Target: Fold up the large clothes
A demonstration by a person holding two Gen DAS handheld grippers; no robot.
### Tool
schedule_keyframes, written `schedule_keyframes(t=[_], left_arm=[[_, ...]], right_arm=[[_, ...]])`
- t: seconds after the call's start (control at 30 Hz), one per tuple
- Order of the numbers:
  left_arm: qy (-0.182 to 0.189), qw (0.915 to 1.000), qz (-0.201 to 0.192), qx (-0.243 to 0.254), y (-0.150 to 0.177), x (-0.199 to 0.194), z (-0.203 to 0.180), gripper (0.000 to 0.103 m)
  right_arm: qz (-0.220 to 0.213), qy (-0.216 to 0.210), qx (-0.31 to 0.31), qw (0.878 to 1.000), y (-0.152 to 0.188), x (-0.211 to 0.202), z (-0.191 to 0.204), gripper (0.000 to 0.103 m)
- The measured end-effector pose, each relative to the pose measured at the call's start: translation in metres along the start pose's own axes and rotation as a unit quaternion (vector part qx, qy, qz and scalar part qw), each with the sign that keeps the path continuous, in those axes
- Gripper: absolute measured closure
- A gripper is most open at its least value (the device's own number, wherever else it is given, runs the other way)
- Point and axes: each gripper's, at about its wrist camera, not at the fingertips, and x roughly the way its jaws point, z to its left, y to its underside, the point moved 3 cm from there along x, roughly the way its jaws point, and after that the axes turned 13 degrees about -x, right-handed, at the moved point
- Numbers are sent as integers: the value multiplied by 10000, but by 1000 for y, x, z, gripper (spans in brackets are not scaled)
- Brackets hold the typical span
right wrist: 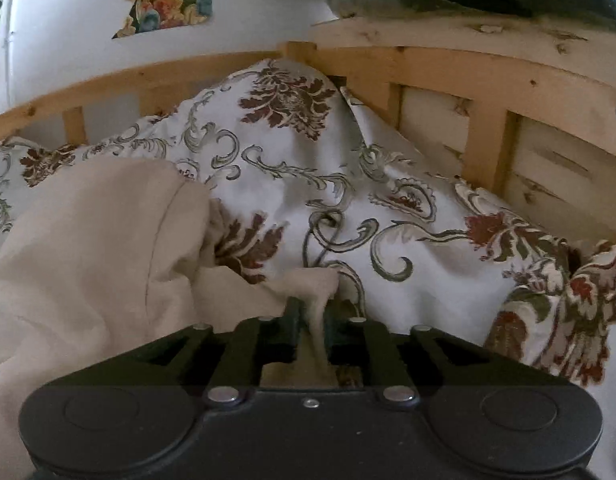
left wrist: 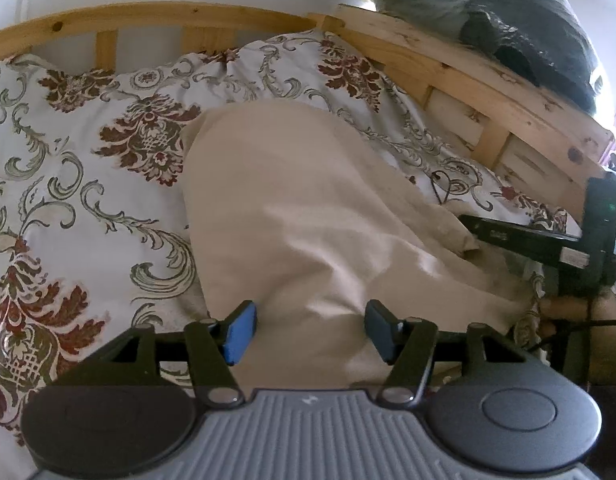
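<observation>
I'm working over a bed with a pine slatted frame (left wrist: 244, 20), covered by a white duvet printed with red damask and grey scrolls (left wrist: 88, 152). On that duvet lies the beige garment (left wrist: 308, 208) — a large, plain piece stretching from near the headboard down toward me, rumpled along its right side. I can't tell what kind of garment it is.

My right gripper (right wrist: 312, 316) is pinched on a thin corner of the beige cloth, which bunches up between the narrowed jaws. My left gripper (left wrist: 308, 328) hangs over the near edge with its blue pads (left wrist: 240, 332) spread wide and nothing between them; fabric passes beneath, untouched as far as I can see.

I judge this as the pick-up before a fold: one corner secured, the other not yet. Next I'd need the left jaws lowered onto the matching edge and closed, then both corners lifted together — evenly, so the cloth doesn't drag the duvet.
</observation>
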Motion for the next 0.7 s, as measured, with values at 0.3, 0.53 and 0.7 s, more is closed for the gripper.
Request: schedule_keyframes(t=[0.3, 0.53, 0.7], left_arm=[[-37, 9999, 35, -139, -2, -4, 5, 28], [-128, 9994, 83, -315, -2, -2, 9, 17], [-52, 9980, 202, -593, -5, -6, 19, 5]], right_arm=[[-287, -291, 673, 9969, -2, -34, -12, 51], [119, -726, 510, 9960, 2, -27, 6, 30], [215, -874, 755, 9931, 6, -31, 4, 19]])
